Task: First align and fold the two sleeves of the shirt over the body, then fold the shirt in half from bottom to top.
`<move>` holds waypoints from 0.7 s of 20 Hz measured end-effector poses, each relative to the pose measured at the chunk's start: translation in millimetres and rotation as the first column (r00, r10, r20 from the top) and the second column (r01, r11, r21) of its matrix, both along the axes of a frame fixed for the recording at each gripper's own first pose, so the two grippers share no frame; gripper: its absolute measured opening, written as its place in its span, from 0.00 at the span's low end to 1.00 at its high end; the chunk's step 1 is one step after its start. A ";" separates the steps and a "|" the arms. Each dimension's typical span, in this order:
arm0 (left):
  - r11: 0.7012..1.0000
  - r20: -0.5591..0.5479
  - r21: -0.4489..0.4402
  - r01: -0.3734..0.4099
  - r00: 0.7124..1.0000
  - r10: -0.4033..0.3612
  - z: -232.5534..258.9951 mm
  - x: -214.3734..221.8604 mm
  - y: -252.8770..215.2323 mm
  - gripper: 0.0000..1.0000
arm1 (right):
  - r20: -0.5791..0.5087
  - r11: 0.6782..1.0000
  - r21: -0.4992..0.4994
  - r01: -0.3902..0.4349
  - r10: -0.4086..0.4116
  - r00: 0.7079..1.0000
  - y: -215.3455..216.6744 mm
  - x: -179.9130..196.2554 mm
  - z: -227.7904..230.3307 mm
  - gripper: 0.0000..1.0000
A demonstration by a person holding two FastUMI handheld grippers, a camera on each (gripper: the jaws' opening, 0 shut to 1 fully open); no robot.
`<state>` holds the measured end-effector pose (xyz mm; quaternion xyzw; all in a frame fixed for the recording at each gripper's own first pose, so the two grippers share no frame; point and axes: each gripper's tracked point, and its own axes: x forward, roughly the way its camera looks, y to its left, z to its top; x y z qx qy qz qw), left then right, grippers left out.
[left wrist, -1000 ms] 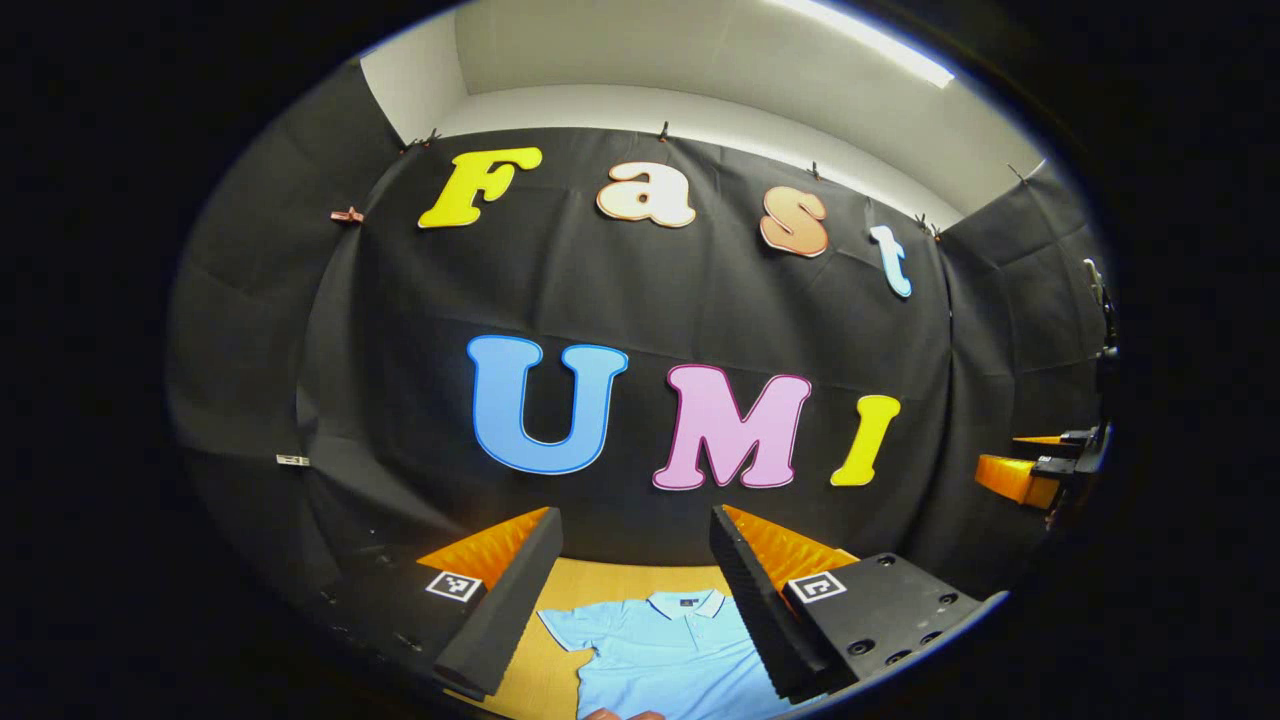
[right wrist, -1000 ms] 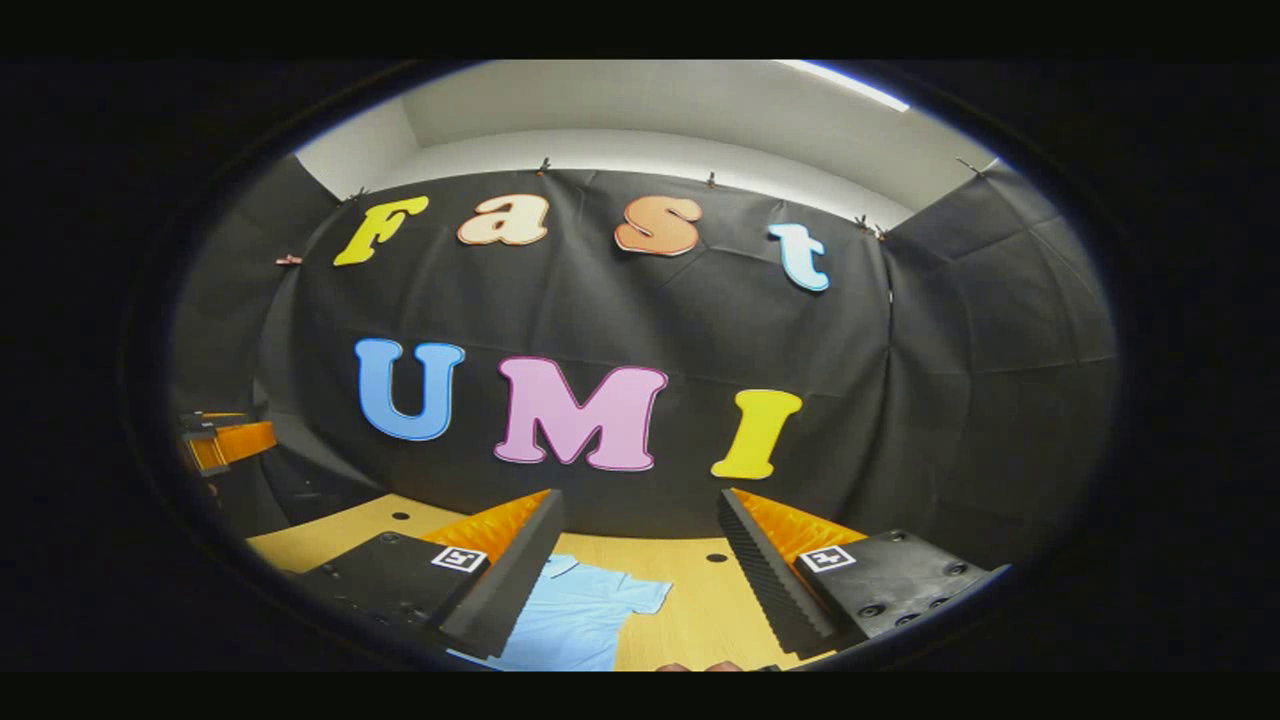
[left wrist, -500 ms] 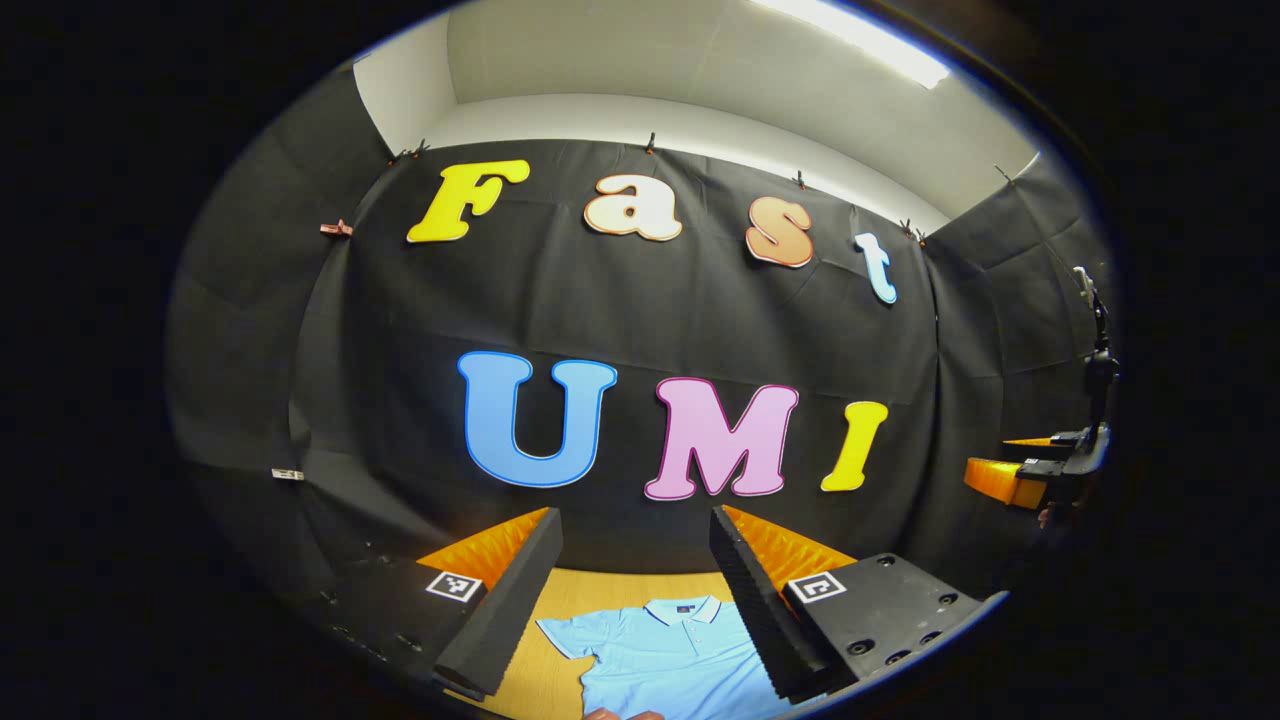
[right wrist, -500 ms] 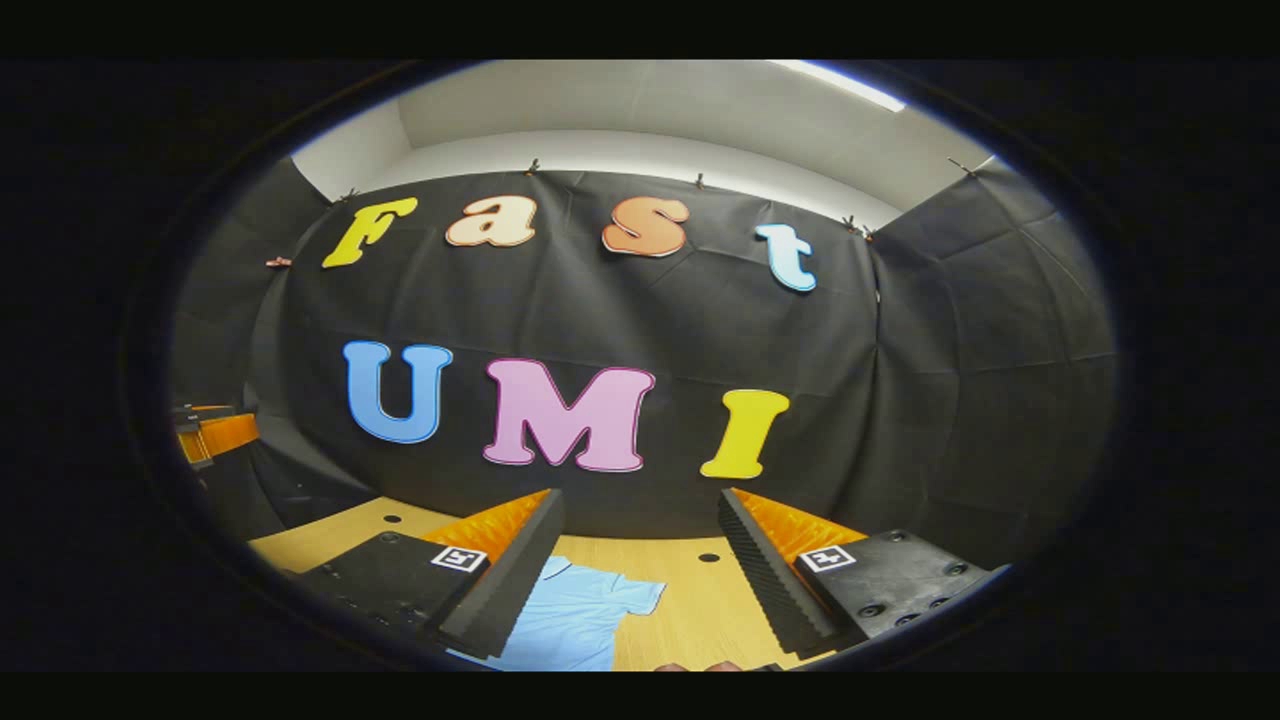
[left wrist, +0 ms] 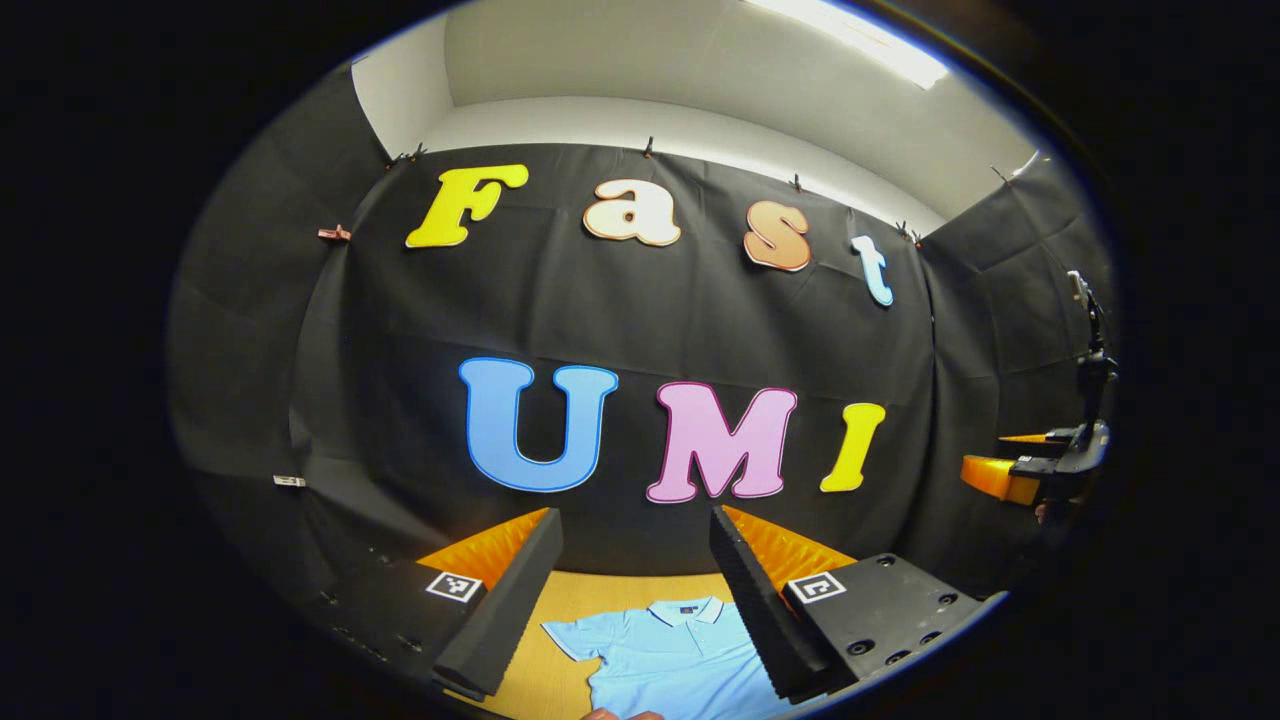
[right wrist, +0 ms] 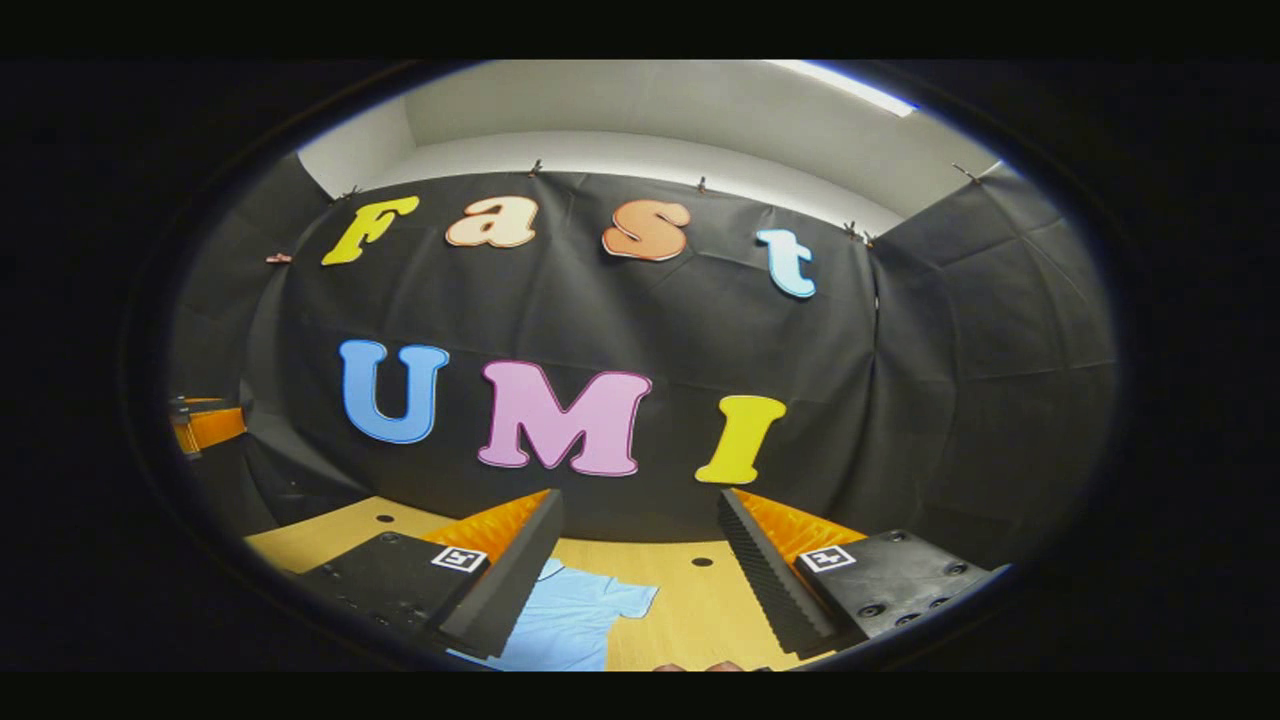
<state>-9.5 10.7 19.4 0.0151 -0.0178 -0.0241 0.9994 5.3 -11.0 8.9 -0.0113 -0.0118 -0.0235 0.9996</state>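
A light blue polo shirt point(left wrist: 665, 655) lies flat on the wooden table point(left wrist: 590, 590), collar toward the wall, one short sleeve spread to the left. My left gripper point(left wrist: 636, 610) is held above it, open, with nothing between its fingers. In the right gripper view the shirt's other sleeve point(right wrist: 575, 620) lies on the table point(right wrist: 690, 600) between the fingers, toward the left one. My right gripper point(right wrist: 640, 580) is open and holds nothing. At the right edge of the left gripper view the right gripper point(left wrist: 1030, 470) hangs in the air.
The black cloth wall stands close behind the table. The table top has small round holes point(right wrist: 703, 562). The other gripper point(right wrist: 205, 425) appears at the left edge of the right gripper view. Fingertips of a hand point(left wrist: 622, 714) peek in at the bottom.
Both views have shifted slightly: the shirt sits a little lower and further from the wall edge in the left gripper view, and a little more to the left in the right gripper view. Both grippers stay open.
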 end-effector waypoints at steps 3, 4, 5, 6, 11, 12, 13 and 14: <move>1.000 -0.015 -0.018 0.013 1.000 -0.013 -5.0 0.8 4.9 0.95 | -0.003 1.000 0.000 -0.026 0.026 1.000 3.1 11.1 1.1 0.97; 1.000 -0.020 -0.024 0.021 1.000 -0.021 -8.7 2.3 5.8 0.95 | -0.021 0.999 0.012 -0.038 0.039 0.999 3.7 16.3 -2.9 0.97; 0.999 -0.023 -0.025 0.028 0.999 -0.029 -9.9 3.0 7.6 0.95 | -0.039 0.999 0.026 -0.045 0.046 0.998 2.4 22.0 -5.8 0.95; 0.999 -0.024 -0.023 0.028 0.999 -0.029 -11.9 4.1 10.9 0.95 | -0.055 0.998 0.037 -0.044 0.046 0.997 -1.3 30.7 -9.0 0.95; 0.999 -0.045 -0.045 0.000 0.999 -0.002 -21.4 21.9 24.3 0.95 | -0.175 0.998 0.019 -0.062 0.064 0.982 -15.3 94.3 -61.1 0.95; 0.999 -0.055 -0.037 -0.018 0.998 0.016 -27.2 30.6 26.9 0.95 | -0.213 0.995 0.020 -0.097 0.099 0.972 -11.7 119.8 -82.3 0.97; 0.999 -0.060 -0.032 -0.024 0.998 0.022 -29.1 36.2 25.8 0.95 | -0.239 0.992 0.019 -0.124 0.124 0.963 -8.3 135.1 -99.5 0.97; 0.999 -0.065 -0.025 -0.030 0.997 0.028 -33.8 43.3 23.4 0.96 | -0.267 0.989 0.015 -0.149 0.148 0.952 -5.2 152.3 -117.2 0.97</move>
